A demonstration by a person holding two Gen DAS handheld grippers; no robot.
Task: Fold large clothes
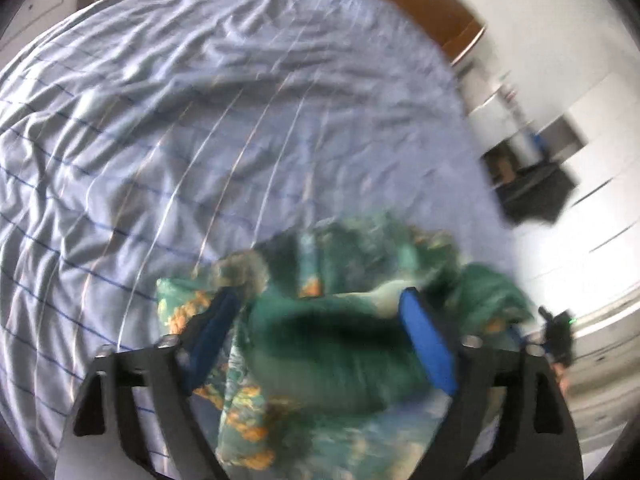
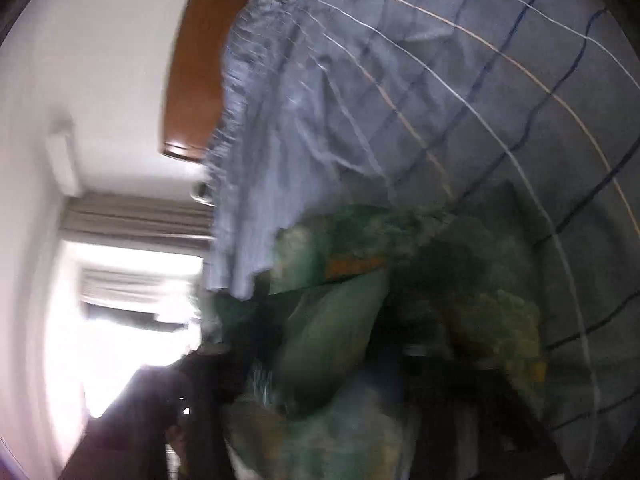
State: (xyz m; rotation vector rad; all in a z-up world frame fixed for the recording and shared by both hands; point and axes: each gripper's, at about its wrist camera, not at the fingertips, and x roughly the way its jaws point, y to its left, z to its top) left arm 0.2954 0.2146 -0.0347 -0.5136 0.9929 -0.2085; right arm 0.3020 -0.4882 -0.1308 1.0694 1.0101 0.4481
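— Bed (image 1: 200,120) under a wrinkled blue striped sheet, wooden headboard (image 1: 432,4) beyond. Where's the garment?

— Green patterned garment (image 1: 340,332) bunched on the sheet, directly between the left gripper (image 1: 320,320) jaws, spread wide, pads not pressing it

— Right gripper (image 2: 340,360)?

— Blurred; jaws apart, garment bulging between them, grip unclear

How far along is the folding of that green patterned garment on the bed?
Early or midway, it seems. The green garment lies bunched on the striped bedsheet, not in a flat fold. The left gripper stands open over it, gripping nothing. The right gripper's view is too blurred to judge. Smoothing and folding appear still to do.
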